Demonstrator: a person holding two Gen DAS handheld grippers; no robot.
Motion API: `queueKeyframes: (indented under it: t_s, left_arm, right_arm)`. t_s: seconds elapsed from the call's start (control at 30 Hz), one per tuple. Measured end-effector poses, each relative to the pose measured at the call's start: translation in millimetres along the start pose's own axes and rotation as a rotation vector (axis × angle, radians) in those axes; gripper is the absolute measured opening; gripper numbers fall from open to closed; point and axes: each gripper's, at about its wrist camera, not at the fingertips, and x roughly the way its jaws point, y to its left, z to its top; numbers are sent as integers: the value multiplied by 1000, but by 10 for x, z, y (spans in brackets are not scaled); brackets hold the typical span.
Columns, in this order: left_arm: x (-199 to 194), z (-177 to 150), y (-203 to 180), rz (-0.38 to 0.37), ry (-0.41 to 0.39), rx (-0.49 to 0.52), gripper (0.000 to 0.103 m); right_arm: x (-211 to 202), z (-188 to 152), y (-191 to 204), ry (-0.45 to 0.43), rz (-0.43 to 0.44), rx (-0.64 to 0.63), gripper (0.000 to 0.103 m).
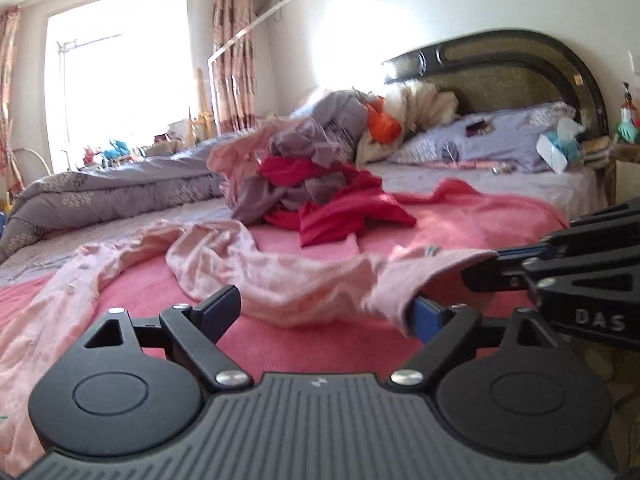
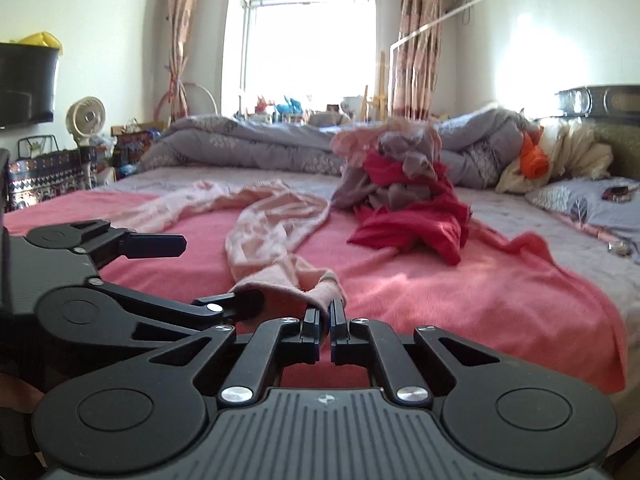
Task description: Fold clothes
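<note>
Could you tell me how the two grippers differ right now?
The right gripper is shut, pinching an edge of the pale pink garment; the left gripper stands wide open, gripping nothing. The garment's edge is pressed between the right fingers, while it merely drapes against one left finger. Both are black and sit close together, low over the pink blanket.

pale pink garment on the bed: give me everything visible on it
The pale pink garment is thin, soft-looking fabric with a faint lighter print, unfolded and rumpled, strung out in long twisted lengths across the pink blanket. Its far end trails toward the grey bedding; the clothes pile sits beside it. The near edge is lifted: the right claw is shut on a corner, while the left claw stands open around the adjoining hem, pads not pressing.
</note>
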Motion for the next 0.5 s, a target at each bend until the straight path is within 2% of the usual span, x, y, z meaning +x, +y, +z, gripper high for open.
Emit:
queueKeyframes:
  t_s: [0.03,0.1,0.13,0.17,0.3,0.4,0.47,0.5]
  left_arm:
    - [-53,29,22,-15,-13,-5,81]
    - [-152,90,69,-49,-32,-14,31]
    - [-172,124,94,-73,-11,-14,20]
    - [-194,143,109,-79,9,-13,3]
    - [-347,135,194,-50,36,-25,2]
    - [-478,136,245,-33,30,-29,2]
    - [-523,165,275,-59,31,-53,2]
    - [-541,182,290,-74,33,-67,2]
  right_arm:
    - [-53,37,20,-14,3,-7,6]
    - [-159,110,61,-41,11,-22,6]
    - [-205,141,88,-51,18,-35,6]
    - [-244,170,114,-59,20,-45,6]
    - [-366,211,197,-88,20,-58,6]
    - [-423,148,266,-58,71,-40,7]
    - [-443,64,331,-34,116,-31,12]
    - [-457,10,386,-32,138,-37,20]
